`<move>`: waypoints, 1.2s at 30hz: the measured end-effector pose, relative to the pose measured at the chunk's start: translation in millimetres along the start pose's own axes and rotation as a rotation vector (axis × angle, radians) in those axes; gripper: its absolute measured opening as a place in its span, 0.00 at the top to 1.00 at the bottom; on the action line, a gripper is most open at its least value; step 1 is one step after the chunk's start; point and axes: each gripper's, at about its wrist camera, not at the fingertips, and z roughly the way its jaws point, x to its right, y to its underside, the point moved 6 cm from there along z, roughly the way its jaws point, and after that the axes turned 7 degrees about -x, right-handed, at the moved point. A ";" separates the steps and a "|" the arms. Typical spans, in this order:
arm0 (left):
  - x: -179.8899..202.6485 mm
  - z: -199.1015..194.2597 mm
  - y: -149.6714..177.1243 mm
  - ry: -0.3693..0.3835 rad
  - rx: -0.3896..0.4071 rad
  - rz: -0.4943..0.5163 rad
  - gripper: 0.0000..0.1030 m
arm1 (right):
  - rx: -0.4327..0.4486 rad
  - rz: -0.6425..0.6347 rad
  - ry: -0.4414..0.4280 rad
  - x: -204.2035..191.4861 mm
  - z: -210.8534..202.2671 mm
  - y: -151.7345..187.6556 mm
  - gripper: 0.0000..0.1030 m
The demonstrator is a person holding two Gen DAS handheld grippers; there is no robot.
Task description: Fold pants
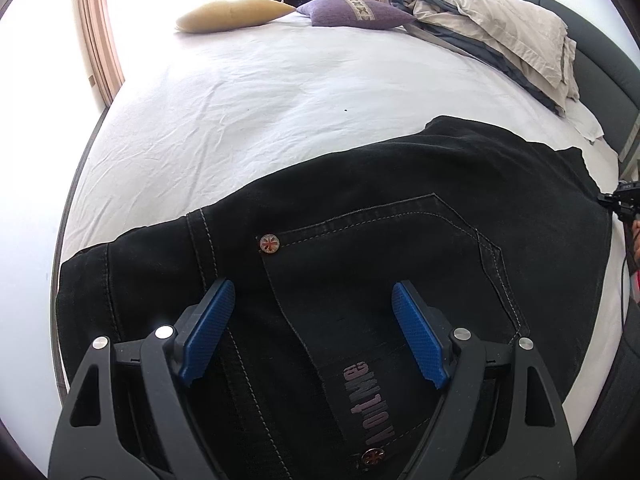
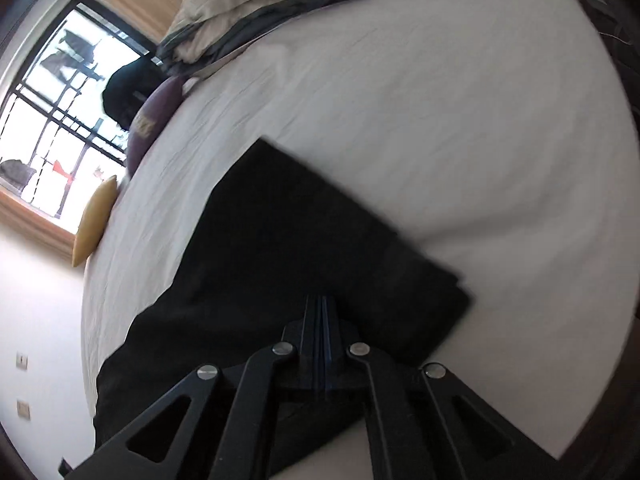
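Black jeans (image 1: 380, 208) lie on the white bed sheet (image 1: 260, 92), back pocket with a copper rivet and pink lettering facing up. My left gripper (image 1: 314, 296) is open, its blue pads (image 1: 210, 332) hovering over the waistband and pocket area, holding nothing. In the right wrist view the jeans (image 2: 288, 232) show as a folded dark slab, blurred. My right gripper (image 2: 320, 304) has its blue pads pressed together at the near edge of the jeans; whether cloth is pinched between them I cannot tell.
A yellow pillow (image 1: 236, 14) and a purple pillow (image 1: 356, 12) lie at the far end of the bed. A crumpled beige and grey duvet (image 1: 500, 36) sits by the grey headboard (image 1: 600, 68). Curtains (image 1: 96, 28) and a window (image 2: 60, 120) are to the left.
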 end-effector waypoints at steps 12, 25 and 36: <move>87.8 -5.5 -69.9 0.176 0.048 0.026 0.22 | -0.452 -0.429 -0.494 -231.5 63.6 192.3 0.65; 37.2 83.6 -140.4 0.136 -0.053 -0.169 0.21 | -0.231 -0.267 -0.246 -148.2 43.4 120.0 0.83; 15.0 1.9 -40.8 0.087 0.021 -0.197 0.22 | -0.683 -0.637 -0.429 -355.2 139.3 209.7 0.64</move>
